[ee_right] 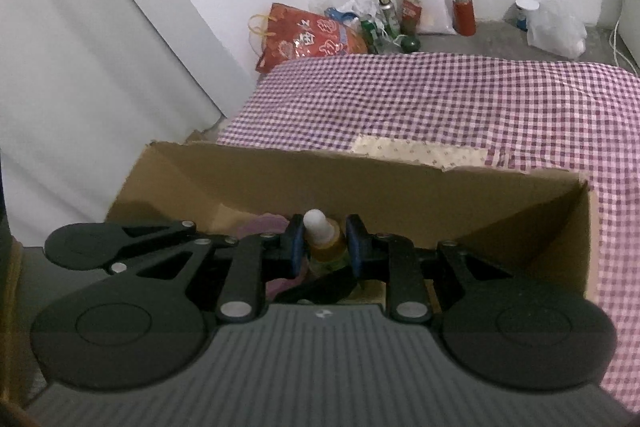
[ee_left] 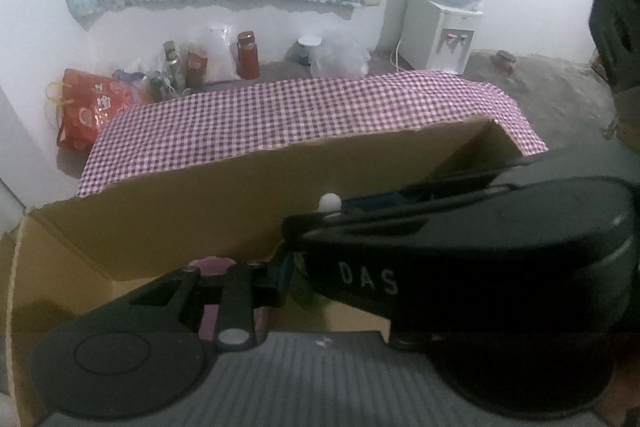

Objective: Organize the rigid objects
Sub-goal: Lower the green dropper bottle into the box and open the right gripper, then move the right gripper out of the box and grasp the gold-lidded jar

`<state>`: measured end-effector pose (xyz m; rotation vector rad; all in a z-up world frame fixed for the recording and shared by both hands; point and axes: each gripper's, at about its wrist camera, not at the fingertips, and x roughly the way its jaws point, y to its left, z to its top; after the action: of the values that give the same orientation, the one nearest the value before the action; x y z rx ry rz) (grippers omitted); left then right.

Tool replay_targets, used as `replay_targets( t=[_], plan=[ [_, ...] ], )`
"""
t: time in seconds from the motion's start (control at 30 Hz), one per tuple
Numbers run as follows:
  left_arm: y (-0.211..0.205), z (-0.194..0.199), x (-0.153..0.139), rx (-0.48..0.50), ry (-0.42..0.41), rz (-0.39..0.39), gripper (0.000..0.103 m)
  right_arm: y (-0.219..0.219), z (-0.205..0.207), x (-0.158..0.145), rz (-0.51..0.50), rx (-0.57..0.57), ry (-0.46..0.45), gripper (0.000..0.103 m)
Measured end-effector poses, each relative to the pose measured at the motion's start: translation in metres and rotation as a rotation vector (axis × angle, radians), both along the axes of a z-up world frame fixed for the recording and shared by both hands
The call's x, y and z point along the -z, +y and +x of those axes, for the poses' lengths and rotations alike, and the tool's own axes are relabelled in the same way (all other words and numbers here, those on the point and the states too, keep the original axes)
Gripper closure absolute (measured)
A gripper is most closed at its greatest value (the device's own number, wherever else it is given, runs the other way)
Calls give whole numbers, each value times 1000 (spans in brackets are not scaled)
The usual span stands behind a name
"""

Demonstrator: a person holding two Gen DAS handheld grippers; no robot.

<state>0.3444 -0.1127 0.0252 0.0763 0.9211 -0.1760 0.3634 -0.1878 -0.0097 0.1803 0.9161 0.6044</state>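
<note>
My right gripper (ee_right: pixel 325 247) is shut on a small yellowish bottle (ee_right: pixel 326 247) with a white cap, held upright over the open cardboard box (ee_right: pixel 360 183). A pink-purple object (ee_right: pixel 260 227) lies inside the box below it. In the left wrist view the right gripper's black housing (ee_left: pixel 480 259) crosses in front, and the bottle's white cap (ee_left: pixel 330 203) shows above it. My left gripper (ee_left: pixel 300 281) also points down into the cardboard box (ee_left: pixel 180 227). Only its left finger (ee_left: pixel 285 277) shows and the other is hidden. Something green (ee_left: pixel 310 297) sits beside that finger.
The box stands on a purple checked cloth (ee_right: pixel 440 99) over a low table. Beyond it on the floor by the wall are a red bag (ee_right: pixel 312 37), bottles and jars (ee_right: pixel 463 11), plastic bags (ee_right: pixel 556 31) and a water dispenser (ee_left: pixel 440 35).
</note>
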Motion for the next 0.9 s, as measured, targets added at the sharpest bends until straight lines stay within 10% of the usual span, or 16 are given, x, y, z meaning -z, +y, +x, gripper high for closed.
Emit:
replay_targets(
  t=[0.37, 0.9],
  plan=[
    [-8, -28, -18, 48, -72, 28, 32, -11, -15, -14, 36, 26, -7, 66],
    [9, -133, -76, 92, -223, -14, 16, -76, -152, -95, 218, 164, -153, 57]
  ],
)
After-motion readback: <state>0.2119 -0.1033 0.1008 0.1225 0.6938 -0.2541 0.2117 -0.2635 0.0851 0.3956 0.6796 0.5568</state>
